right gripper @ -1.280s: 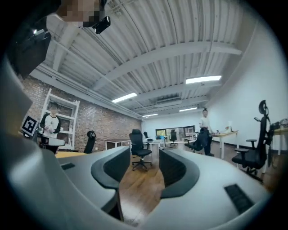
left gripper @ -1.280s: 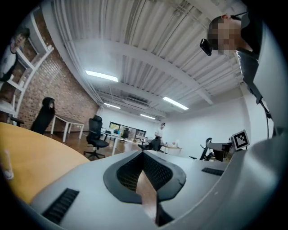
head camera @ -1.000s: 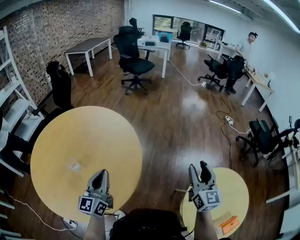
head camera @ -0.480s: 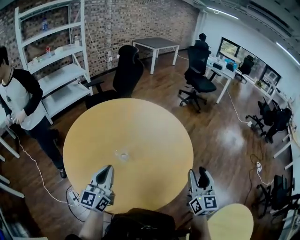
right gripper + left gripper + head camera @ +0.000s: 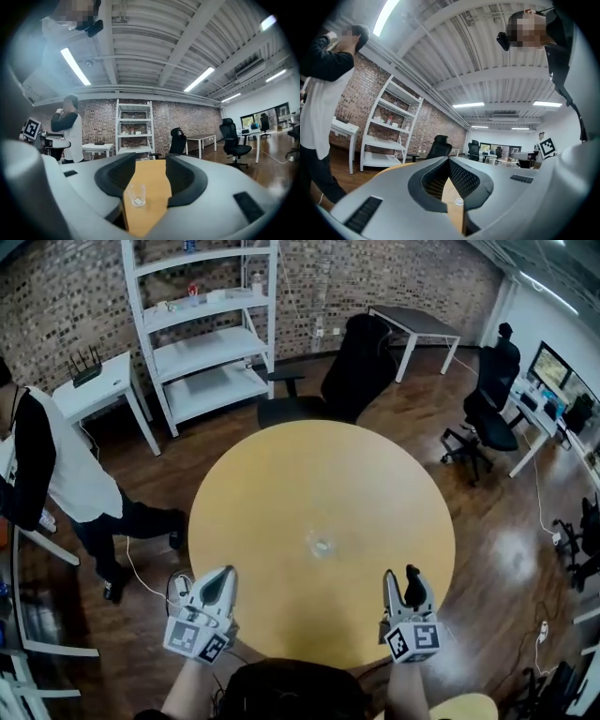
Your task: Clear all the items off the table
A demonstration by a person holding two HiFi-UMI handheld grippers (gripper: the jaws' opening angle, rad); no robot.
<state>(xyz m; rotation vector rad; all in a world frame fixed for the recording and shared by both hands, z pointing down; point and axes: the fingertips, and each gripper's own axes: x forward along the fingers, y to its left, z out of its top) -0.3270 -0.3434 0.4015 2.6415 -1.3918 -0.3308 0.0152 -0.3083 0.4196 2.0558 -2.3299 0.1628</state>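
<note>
A small clear glass (image 5: 322,545) stands alone near the middle of the round yellow table (image 5: 281,484). Both grippers hover at the table's near edge, short of the glass. My left gripper (image 5: 219,581) is at the near left; its jaws meet at the tips and hold nothing. Through the slit under its tips (image 5: 449,160) the glass (image 5: 459,202) shows small and far off. My right gripper (image 5: 400,581) is at the near right, jaws apart and empty. In the right gripper view the glass (image 5: 136,194) stands on the tabletop beyond the open jaws (image 5: 151,161), a little left of their line.
A person (image 5: 47,474) stands left of the table beside a small white desk (image 5: 94,385). White shelving (image 5: 202,324) and a black office chair (image 5: 352,376) stand behind the table. A power strip (image 5: 180,587) lies on the floor at the near left. A smaller round table (image 5: 469,706) shows at the bottom right.
The view has swung round, bringing the big round table from the left to the middle. Both grippers now sit at its near edge; the small round table has slid away to the bottom right.
</note>
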